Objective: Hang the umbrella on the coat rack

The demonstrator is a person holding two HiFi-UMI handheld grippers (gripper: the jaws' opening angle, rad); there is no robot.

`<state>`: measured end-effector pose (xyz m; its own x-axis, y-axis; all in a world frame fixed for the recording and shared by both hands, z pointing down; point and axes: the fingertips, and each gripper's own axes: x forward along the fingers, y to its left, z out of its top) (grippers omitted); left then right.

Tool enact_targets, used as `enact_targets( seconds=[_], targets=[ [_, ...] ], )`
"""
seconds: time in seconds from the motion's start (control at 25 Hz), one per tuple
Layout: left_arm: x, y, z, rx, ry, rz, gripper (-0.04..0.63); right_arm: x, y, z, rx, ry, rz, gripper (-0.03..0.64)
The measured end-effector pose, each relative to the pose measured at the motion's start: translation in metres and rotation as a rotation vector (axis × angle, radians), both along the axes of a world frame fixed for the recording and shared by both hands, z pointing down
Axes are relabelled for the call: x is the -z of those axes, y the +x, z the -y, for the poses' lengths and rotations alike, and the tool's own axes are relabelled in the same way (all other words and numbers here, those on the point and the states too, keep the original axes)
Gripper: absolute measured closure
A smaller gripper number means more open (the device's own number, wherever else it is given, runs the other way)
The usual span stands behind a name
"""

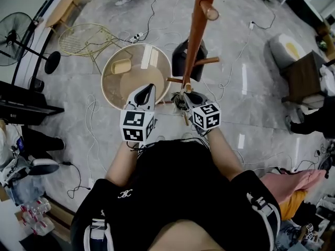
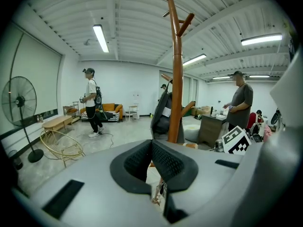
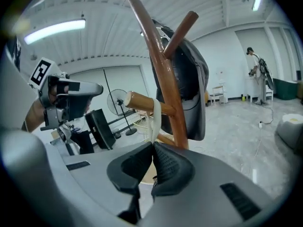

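Note:
The wooden coat rack pole [image 1: 196, 30] rises right in front of me and shows as the pole [image 2: 177, 79] and the pole [image 3: 163, 74] in the gripper views. A pale strap [image 3: 154, 115] loops over a short wooden peg [image 3: 137, 101] and runs down into my right gripper [image 3: 152, 145], which is shut on it. From above, that right gripper [image 1: 186, 95] sits against the pole's lower pegs, with a dark part of the umbrella [image 1: 180, 104] just under it; the rest is hidden. My left gripper [image 1: 148, 90] [image 2: 151, 143] hovers beside it, shut and holding nothing.
A dark bag [image 3: 189, 89] hangs on the rack's far side. Below stand a round table [image 1: 112, 88], a yellow wire chair [image 1: 84, 38] and a floor fan [image 1: 15, 35]. Cables trail over the floor. Two people [image 2: 92, 103] [image 2: 241, 103] stand further off.

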<state>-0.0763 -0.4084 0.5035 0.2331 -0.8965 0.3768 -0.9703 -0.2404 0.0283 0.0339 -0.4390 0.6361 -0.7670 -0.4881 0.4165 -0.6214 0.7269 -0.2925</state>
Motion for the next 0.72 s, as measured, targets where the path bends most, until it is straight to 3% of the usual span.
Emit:
enact_targets(
  seconds=[0.52, 0.72],
  targets=[
    [-0.004, -0.006, -0.012, 0.041, -0.013, 0.005, 0.578, -0.013, 0.010, 0.027, -0.143, 0.108, -0.115, 0.574],
    [0.000, 0.002, -0.013, 0.017, 0.000, -0.004, 0.578, 0.004, 0.023, 0.021, -0.197, 0.156, -0.088, 0.566]
  ],
)
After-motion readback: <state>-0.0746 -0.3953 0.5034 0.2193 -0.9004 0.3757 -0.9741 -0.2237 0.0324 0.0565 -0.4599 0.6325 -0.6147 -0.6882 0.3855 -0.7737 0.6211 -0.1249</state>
